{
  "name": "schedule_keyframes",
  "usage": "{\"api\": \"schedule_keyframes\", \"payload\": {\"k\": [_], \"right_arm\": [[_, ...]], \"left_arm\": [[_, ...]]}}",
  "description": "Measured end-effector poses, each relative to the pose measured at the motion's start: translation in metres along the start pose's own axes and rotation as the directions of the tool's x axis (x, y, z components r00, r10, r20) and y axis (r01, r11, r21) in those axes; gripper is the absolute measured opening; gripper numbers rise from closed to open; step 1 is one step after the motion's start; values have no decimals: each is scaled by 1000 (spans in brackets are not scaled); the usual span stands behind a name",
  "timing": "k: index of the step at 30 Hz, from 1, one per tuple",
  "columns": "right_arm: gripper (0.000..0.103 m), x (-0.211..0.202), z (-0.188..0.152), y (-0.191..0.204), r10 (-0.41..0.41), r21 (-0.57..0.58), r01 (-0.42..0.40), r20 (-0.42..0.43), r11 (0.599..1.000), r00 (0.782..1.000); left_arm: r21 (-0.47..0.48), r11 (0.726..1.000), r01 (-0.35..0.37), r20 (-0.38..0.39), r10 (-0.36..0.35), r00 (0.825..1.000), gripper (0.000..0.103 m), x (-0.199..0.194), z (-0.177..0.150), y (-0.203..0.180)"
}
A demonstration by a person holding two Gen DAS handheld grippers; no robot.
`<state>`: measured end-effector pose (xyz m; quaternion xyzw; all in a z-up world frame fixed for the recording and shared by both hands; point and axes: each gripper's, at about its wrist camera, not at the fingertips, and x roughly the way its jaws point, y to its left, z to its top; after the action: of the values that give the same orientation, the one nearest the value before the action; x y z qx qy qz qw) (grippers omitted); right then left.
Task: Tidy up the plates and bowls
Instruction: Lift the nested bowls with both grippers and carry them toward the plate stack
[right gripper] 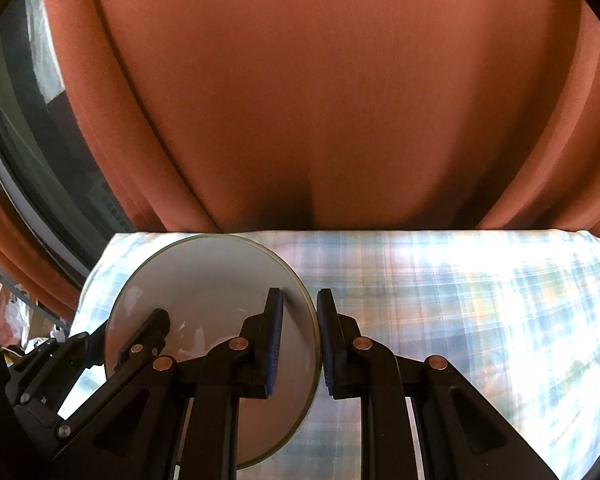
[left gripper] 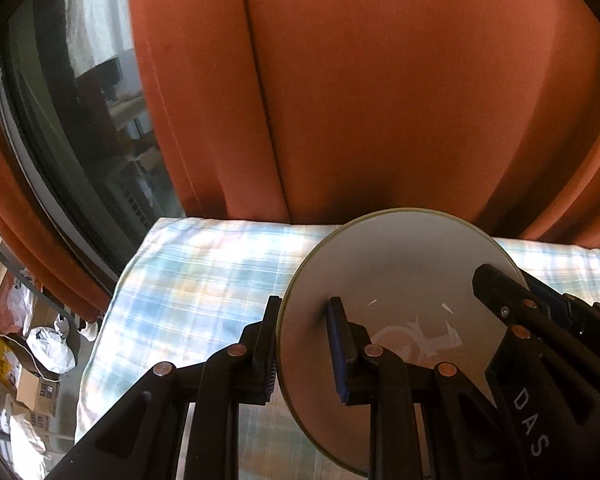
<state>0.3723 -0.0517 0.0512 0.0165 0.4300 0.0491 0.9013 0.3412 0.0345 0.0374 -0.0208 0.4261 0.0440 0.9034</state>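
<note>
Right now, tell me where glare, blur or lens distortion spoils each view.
Left wrist view: white reflections streak the plate, sunlight washes out the plaid cloth, and the fisheye bends the window frame. Right wrist view: the cloth's right side is bleached and smeared, and the orange curtain bulges outward.

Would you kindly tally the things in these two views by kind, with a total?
Plates: 1, the grey plate, clamped at opposite edges by both grippers
Grippers: 2, the left gripper and the right gripper
Checked cloths: 1
Orange curtains: 1
Total: 5
</note>
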Motion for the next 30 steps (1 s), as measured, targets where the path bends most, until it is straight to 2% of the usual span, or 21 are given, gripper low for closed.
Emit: {"api": "schedule_keyframes", "payload": {"k": [9, 22, 30], "right_arm": [[21, -50, -23, 14, -39, 8, 38, 41, 999, 998], [21, -112, -76, 16, -125, 63, 121, 61, 991, 990], [21, -136, -98, -2, -107, 74, 101, 73, 992, 992]], "left_arm": [[21, 999, 48, 33, -49, 998, 21, -45, -19, 12], [83, 988, 130, 46, -134, 990, 21, -79, -54, 17], [92, 990, 107, 67, -114, 991, 22, -96, -74, 2]]}}
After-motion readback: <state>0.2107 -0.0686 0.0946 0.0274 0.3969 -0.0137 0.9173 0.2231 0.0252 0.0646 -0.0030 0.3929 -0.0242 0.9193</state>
